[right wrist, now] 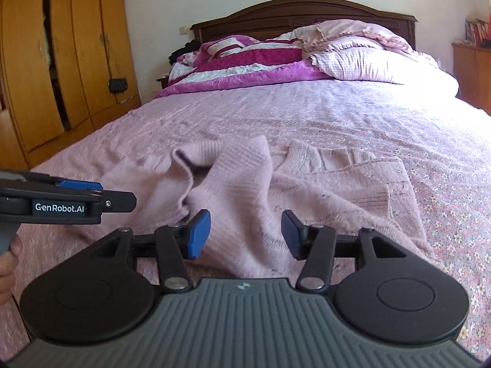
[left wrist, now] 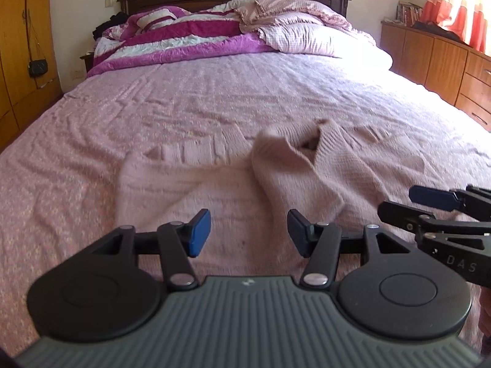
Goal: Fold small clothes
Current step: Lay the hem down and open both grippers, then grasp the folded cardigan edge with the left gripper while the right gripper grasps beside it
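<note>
A small pink knitted sweater (left wrist: 233, 171) lies crumpled on the bed (left wrist: 214, 92), near the foot edge and roughly midway between the two side edges, well apart from the pillows and striped quilt (left wrist: 184, 40) heaped at the headboard end. It is not yet folded: one part stands up in a loose ridge with an open pocket of cloth, while the rest spreads flatter toward the right side of the bed, where ribbed bands show along its far edge.

The left hand-held gripper (left wrist: 248, 233) hovers just above the near hem with its blue pads spread wide and nothing between them. The right hand-held gripper (right wrist: 245, 233) is likewise wide open and empty, low over the flatter near part of the sweater (right wrist: 276, 190). Each is visible at the edge of the other's view, so they sit close together side by side, probably placed to take two points along the near edge at once and draw the garment flat.

Whether either pad already touches the knit is hard to tell, since the fisheye view flattens the gap.

The raised ridge looks like the first thing to smooth out; soft, loose knit of this kind will likely sag and bunch if lifted from one point only, which would explain the paired approach.
</note>
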Tool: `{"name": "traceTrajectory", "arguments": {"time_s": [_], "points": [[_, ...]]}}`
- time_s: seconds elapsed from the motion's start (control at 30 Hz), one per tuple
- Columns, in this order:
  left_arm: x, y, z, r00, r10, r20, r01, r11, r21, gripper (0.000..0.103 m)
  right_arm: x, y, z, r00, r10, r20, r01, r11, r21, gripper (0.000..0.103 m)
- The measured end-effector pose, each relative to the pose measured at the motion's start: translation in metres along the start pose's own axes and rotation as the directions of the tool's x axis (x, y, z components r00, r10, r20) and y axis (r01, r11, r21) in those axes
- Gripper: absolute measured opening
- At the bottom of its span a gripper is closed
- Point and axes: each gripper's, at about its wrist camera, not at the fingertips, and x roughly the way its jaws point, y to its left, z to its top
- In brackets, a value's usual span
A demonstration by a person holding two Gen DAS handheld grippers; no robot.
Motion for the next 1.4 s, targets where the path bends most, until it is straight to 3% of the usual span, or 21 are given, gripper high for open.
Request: {"name": "traceTrajectory", "arguments": {"time_s": [0.33, 0.47, 0.63, 0.8, 1.0, 1.03, 1.07, 1.1, 1.2, 1.4], "points": [[0.004, -0.015, -0.018, 0.999, -0.039, -0.022, 0.04, 0.997, 0.068, 0.057, -0.01, 0.008, -0.016, 1.0, -0.016, -0.024, 0.016, 1.0, -0.015, 0.067], [0.014, -0.02, -0.022, 0.999, -0.02, -0.029, 0.023, 0.995, 0.102, 0.057, -0.011, 0.01, -0.02, 0.999, -0.032, -0.028, 0.031, 0.999, -0.034, 0.068], [0.025, -0.024, -0.023, 1.0, -0.013, -0.014, 0.014, 0.991, 0.135, 0.057, -0.011, 0.01, -0.023, 0.998, -0.049, -0.03, 0.048, 0.998, -0.037, 0.07], [0.026, -0.032, -0.021, 0.998, -0.041, 0.045, 0.032, 0.98, 0.194, 0.056, -0.007, 0.01, -0.023, 0.998, -0.053, -0.029, 0.052, 0.998, -0.031, 0.07], [0.034, -0.03, -0.018, 0.996, -0.075, 0.047, 0.063, 0.976, 0.21, 0.053, 0.0, 0.014, -0.021, 0.998, -0.061, -0.028, 0.059, 0.997, -0.047, 0.07], [0.034, -0.028, -0.017, 0.996, -0.078, 0.047, 0.067, 0.976, 0.209, 0.043, 0.0, 0.015, -0.02, 0.998, -0.059, -0.028, 0.058, 0.997, -0.053, 0.07], [0.034, -0.026, -0.017, 0.995, -0.085, 0.045, 0.074, 0.974, 0.212, 0.018, 0.001, 0.016, -0.02, 0.998, -0.059, -0.025, 0.058, 0.997, -0.06, 0.07], [0.034, -0.024, -0.015, 0.996, -0.083, 0.043, 0.072, 0.974, 0.214, 0.014, 0.002, 0.017, -0.02, 0.998, -0.058, -0.024, 0.057, 0.996, -0.068, 0.07], [0.03, -0.015, -0.008, 0.995, -0.091, 0.049, 0.08, 0.976, 0.201, 0.014, 0.004, 0.019, -0.019, 0.999, -0.042, -0.017, 0.04, 0.996, -0.078, 0.07], [0.027, 0.005, 0.013, 0.996, -0.039, 0.085, 0.023, 0.983, 0.182, 0.013, 0.018, 0.031, -0.016, 1.0, 0.024, 0.002, -0.023, 0.989, -0.145, 0.07]]}}
